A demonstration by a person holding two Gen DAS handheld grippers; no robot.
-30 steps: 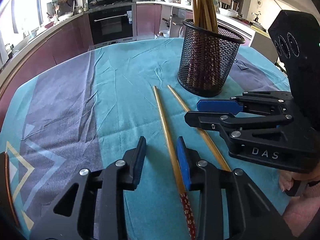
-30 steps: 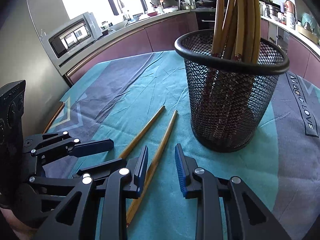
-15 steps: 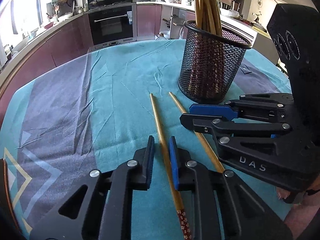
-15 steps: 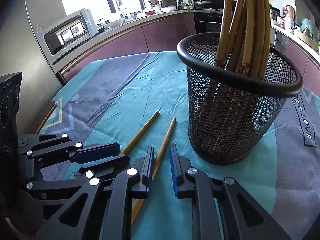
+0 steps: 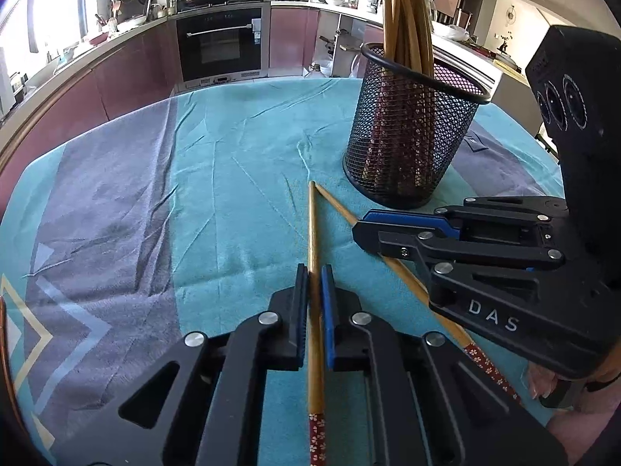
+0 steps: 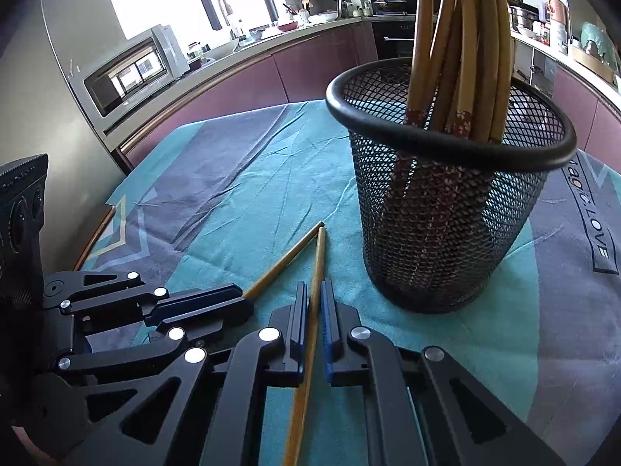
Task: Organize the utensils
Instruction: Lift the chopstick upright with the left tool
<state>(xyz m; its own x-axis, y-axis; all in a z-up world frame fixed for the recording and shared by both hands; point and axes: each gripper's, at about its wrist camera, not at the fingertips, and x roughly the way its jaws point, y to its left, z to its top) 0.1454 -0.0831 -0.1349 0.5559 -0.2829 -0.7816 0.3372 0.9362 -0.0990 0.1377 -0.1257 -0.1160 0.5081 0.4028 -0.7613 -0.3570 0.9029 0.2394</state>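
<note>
Two wooden chopsticks lie on the teal cloth, their tips meeting near a black mesh holder [image 5: 411, 136] that holds several more chopsticks. My left gripper [image 5: 314, 275] is shut on the left chopstick [image 5: 312, 229], whose red patterned end shows between its arms. My right gripper [image 6: 314, 291] is shut on the right chopstick [image 6: 318, 256]. In the left wrist view the right gripper [image 5: 365, 229] sits over that chopstick [image 5: 337, 206]. In the right wrist view the left gripper [image 6: 236, 303] grips the other chopstick [image 6: 287, 260], and the holder [image 6: 446, 213] stands just right of both.
The table is covered by a teal and grey cloth [image 5: 155, 194]. Its wooden edge [image 6: 93, 240] shows at the left. Kitchen counters, an oven [image 5: 221, 46] and a microwave [image 6: 132, 73] stand beyond the table.
Both grippers have closed from open onto their chopsticks. Both have moved forward, and the chopstick tips have swung together.
</note>
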